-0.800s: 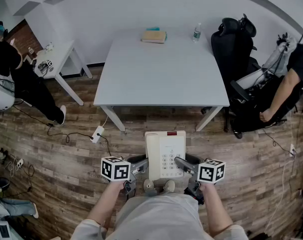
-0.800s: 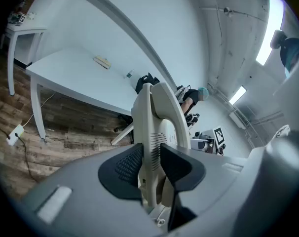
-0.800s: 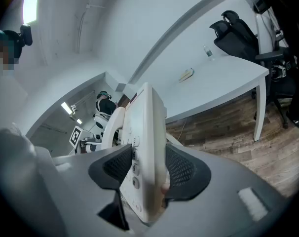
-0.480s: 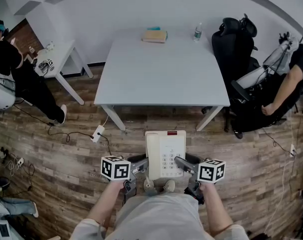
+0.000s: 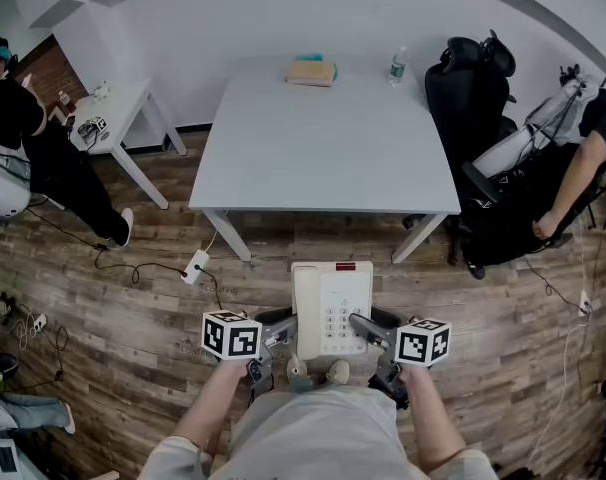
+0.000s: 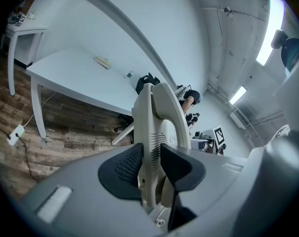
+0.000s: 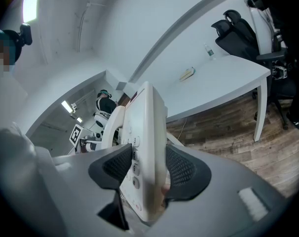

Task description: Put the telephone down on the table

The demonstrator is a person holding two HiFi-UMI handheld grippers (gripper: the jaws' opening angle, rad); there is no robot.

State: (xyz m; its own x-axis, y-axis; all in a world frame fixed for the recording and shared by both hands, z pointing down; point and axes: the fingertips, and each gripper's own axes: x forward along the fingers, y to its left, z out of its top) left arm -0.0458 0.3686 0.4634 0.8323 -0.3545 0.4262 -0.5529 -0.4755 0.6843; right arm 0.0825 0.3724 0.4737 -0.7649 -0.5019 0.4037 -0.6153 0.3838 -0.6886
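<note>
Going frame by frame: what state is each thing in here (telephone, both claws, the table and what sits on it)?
telephone: held above the floor, short of the table, handset on its cradle.
left claw: shut on the telephone's left edge.
right claw: shut on the telephone's right edge.
table: telephone not yet on it.
bottle: upright near the table's far edge.
book: lying flat near the far edge.

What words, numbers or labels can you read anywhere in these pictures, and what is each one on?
"3": a button on the telephone, right gripper view.
"9": a button lower in the same column.
Keypad in the head view: too small to read.
Bottle label: too small to read.
Marker cubes: black-and-white patterns only, no words.
</note>
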